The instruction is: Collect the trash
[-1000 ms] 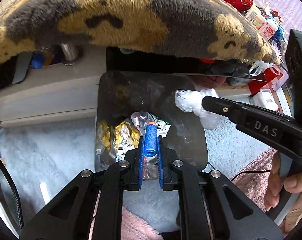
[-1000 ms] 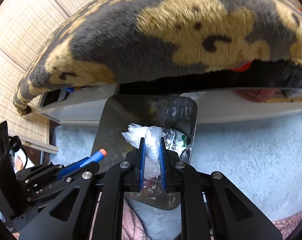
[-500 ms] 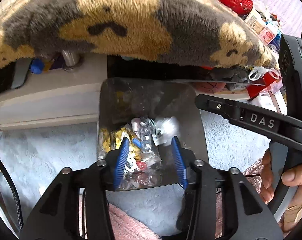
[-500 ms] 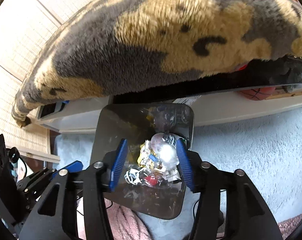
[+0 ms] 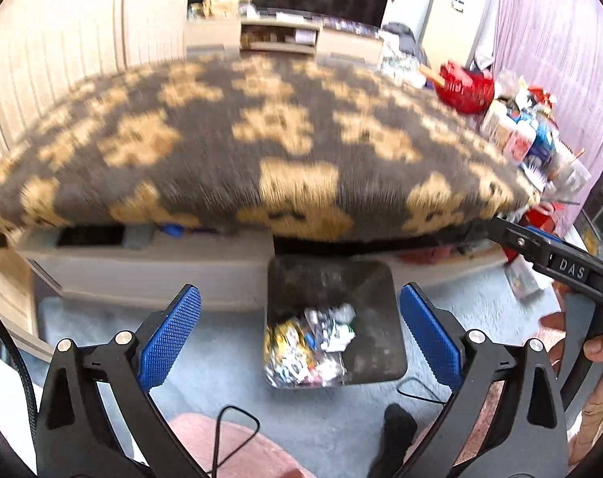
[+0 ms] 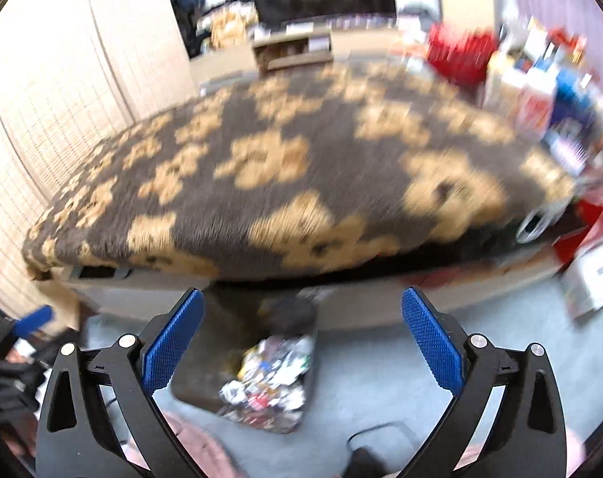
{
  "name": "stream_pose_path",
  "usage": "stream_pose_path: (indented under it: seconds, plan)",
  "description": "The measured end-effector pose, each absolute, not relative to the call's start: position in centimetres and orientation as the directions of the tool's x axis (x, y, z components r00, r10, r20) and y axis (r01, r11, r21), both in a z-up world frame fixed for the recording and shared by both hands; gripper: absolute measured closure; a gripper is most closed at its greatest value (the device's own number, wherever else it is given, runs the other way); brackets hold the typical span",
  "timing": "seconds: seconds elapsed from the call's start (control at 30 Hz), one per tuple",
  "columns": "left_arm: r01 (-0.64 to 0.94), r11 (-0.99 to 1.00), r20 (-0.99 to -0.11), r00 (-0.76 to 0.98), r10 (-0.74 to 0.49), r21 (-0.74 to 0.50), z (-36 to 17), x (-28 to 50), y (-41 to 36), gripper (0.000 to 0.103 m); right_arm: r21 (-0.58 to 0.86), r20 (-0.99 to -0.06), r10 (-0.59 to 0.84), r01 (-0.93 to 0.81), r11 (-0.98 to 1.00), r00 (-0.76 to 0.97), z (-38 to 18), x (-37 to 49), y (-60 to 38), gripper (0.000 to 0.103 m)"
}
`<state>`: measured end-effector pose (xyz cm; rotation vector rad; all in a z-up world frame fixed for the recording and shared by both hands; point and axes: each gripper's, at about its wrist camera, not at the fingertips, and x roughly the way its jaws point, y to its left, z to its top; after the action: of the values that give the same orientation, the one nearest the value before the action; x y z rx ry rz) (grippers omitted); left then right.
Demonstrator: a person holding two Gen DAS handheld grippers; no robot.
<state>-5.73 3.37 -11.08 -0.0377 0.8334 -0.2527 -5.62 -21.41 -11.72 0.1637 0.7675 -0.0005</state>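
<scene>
A dark bin [image 5: 329, 279] stands on the carpet against the bed base, with a heap of wrappers and crumpled plastic [image 5: 309, 342] inside. My left gripper [image 5: 299, 290] hangs high above it, jaws opening wide, nothing between the blue pads [image 5: 173, 334]. In the right wrist view the same bin [image 6: 237, 318] and its trash [image 6: 269, 374] lie below my right gripper [image 6: 301, 291], whose jaws are opening too and hold nothing. One black finger of the right gripper [image 5: 548, 255], held by a hand, shows at the right edge of the left wrist view.
A grey blanket with tan paw prints [image 5: 261, 139] covers the bed and overhangs its pale base [image 5: 150, 267]. Light blue carpet [image 5: 229, 358] surrounds the bin. A black cable [image 5: 237, 418] and pink fabric [image 5: 229, 446] lie near me. Boxes and a red basket [image 5: 464, 87] crowd the right.
Both grippers opened and dropped their loads into the bin: the left a blue foam dart, the right crumpled clear plastic. Both then rose and tilted up, so the bin looks smaller.
</scene>
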Motion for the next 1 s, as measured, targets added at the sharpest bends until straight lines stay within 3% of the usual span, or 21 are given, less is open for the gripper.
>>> stream_pose_path:
  seconds: [0.13,0.43,0.73,1.0]
  plan:
    - [0.183,0.979,-0.673,0.714,-0.196,-0.09,-7.4,-7.0,3.4,0.008,0.069,-0.601,-0.038,0.099,0.993,0.798,-7.9,-7.9,-21.8,0.003]
    - [0.138,0.988,-0.493,0.857,-0.152,-0.064,0.4,-10.7,4.2,0.008,0.093,-0.347,-0.075,0.114,0.989,0.935,0.8,-13.6,-23.1,0.003]
    - [0.13,0.991,-0.403,0.906,-0.132,-0.031,4.4,-13.1,4.4,0.008,0.041,-0.284,-0.117,0.135,0.99,0.952,3.8,-16.0,-21.7,0.003]
    - [0.115,0.993,-0.396,0.91,-0.118,-0.032,4.6,-14.3,4.5,0.008,0.007,-0.278,-0.127,0.134,0.991,0.952,4.6,-17.4,-20.2,0.003]
